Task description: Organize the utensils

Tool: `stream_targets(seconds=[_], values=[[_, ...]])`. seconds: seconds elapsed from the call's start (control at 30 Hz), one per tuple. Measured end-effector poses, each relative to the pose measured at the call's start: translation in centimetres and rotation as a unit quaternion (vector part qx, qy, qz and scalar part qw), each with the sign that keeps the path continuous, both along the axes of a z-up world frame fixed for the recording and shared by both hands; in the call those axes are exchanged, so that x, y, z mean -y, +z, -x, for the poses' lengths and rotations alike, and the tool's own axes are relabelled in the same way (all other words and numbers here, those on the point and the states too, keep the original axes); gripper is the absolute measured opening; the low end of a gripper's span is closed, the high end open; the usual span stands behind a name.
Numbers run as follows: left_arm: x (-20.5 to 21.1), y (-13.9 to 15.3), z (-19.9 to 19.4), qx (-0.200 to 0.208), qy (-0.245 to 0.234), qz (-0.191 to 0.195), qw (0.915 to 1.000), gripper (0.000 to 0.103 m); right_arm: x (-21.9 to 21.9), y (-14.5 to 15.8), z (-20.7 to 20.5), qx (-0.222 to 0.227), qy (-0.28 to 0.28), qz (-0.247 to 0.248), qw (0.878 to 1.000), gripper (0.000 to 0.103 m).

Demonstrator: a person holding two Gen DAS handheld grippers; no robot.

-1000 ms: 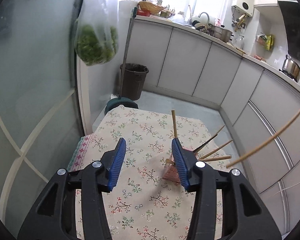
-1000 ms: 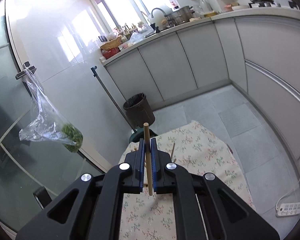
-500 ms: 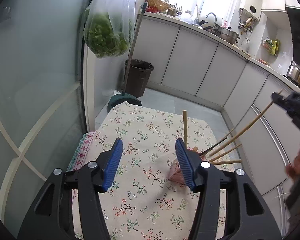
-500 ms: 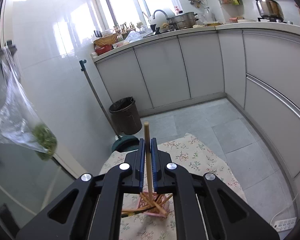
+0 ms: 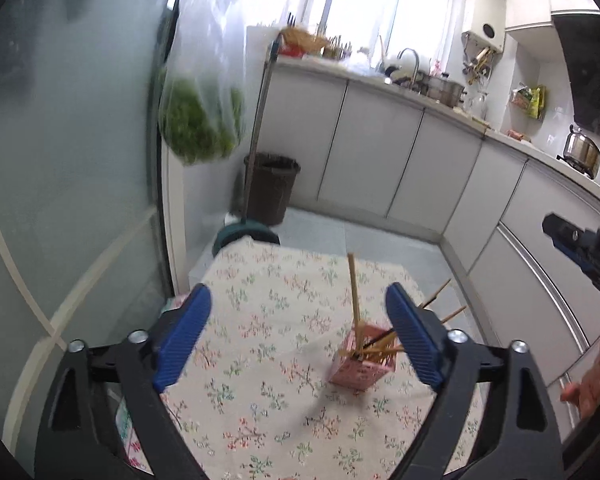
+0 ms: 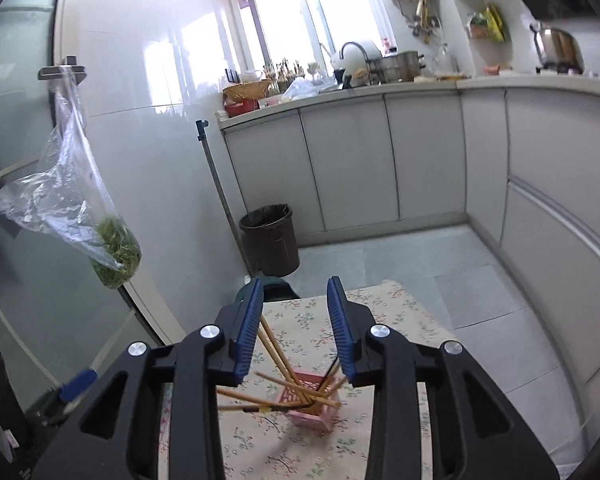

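A small pink slotted holder (image 5: 360, 368) stands on the floral tablecloth (image 5: 260, 320) and holds several wooden chopsticks (image 5: 355, 296) that fan out. It also shows in the right wrist view (image 6: 312, 412), with its chopsticks (image 6: 276, 348) leaning left. My left gripper (image 5: 298, 332) is open and empty above the table, left of the holder. My right gripper (image 6: 294, 332) is open and empty above the holder; its tip also shows at the right edge of the left wrist view (image 5: 580, 248).
A plastic bag of greens (image 6: 100, 240) hangs from a hook on the glass door at left. A dark bin (image 6: 270, 240) and a mop pole (image 6: 220, 196) stand beyond the table. Grey cabinets (image 6: 420, 160) run along the back and right.
My right gripper has opened and let go of the chopstick, which now stands in the pink holder. The left gripper has lifted and pulled back a little.
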State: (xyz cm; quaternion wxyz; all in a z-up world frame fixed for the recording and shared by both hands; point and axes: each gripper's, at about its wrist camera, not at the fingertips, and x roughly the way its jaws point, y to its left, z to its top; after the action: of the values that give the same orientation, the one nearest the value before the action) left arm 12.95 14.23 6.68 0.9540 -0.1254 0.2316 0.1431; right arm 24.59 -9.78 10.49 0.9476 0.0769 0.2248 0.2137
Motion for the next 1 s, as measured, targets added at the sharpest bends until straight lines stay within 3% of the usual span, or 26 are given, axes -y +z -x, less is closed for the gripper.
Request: stream_targets(seconds=[0.03, 0.23, 0.33, 0.5, 0.63, 0.77, 1.0], values=[[0.7, 0.4, 0.3, 0.007, -0.001, -0.009, 0.9999, 0.095, 0.2, 0.1, 0.8, 0.004, -0.009, 0.011, 1.0, 0.05], [4.8, 2.0, 1.8, 0.031, 0.017, -0.078, 0.9963, 0.096, 1.8, -0.3, 4.8, 0.033, -0.061, 0.054, 0.996, 0.079], [6.3, 2.6, 3.1, 0.061, 0.019, -0.081, 0.9947, 0.096, 3.2, -1.1, 6.4, 0.028, -0.096, 0.066, 0.993, 0.094], [7.9, 3.0, 4.6, 0.085, 0.006, -0.07, 0.9939, 0.096, 5.8, -2.3, 8.5, 0.019, -0.153, 0.079, 0.985, 0.097], [9.4, 2.5, 4.8, 0.041, -0.015, -0.075, 0.9962, 0.096, 8.3, -3.5, 10.2, -0.006, -0.206, 0.074, 0.976, 0.097], [10.5, 2.2, 5.2, 0.024, -0.026, -0.086, 0.9957, 0.096, 9.3, -4.0, 11.3, -0.039, -0.199, 0.08, 0.976, 0.097], [12.4, 1.9, 6.4, 0.009, -0.044, -0.097, 0.9943, 0.096, 10.3, -3.5, 13.2, -0.042, -0.202, 0.082, 0.975, 0.097]])
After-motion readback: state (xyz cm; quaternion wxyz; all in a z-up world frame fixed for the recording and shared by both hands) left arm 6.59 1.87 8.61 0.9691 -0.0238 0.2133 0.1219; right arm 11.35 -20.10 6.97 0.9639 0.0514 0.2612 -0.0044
